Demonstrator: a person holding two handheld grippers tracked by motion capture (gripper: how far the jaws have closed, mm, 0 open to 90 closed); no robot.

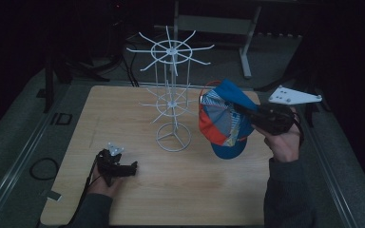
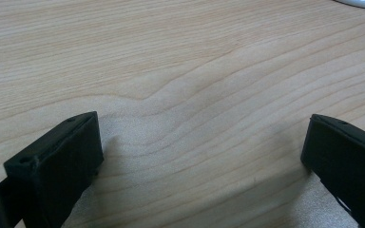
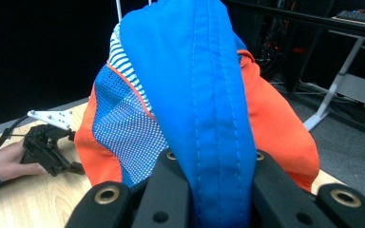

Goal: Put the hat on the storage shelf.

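Item: cap [image 1: 222, 121], soft cloth, panelled. Blue crown band with stitched seams, orange side panels, blue-and-white mesh insert, a striped blue-and-white patch; blue curved brim at the lower edge. Held in the air above the right half of the table, just beside the rack's lower tier, open side turned toward the rack. In the right gripper view the blue band [image 3: 204, 104] runs down between the two black jaws.

Item: right gripper [image 1: 259, 118], black body, grey three-cornered plate on top, carried in the person's right hand [image 1: 283, 142]. Jaws clenched on the cap's blue fabric.

Item: left gripper [image 1: 134, 167], black, small grey plate on top, resting low on the table's near-left part in the person's left hand. Jaws released, standing wide apart with bare wood between them [image 2: 204, 142].

Item: rack [image 1: 172, 95], white wire, upright; ring base with three spokes, thin central stem, two tiers of radiating hooks, the upper one wider. No hook carries anything.

Item: table [image 1: 180, 190], pale wood, visible grain, rounded corners, flat matte top.

Surround: dark floor, grey metal frame legs behind.
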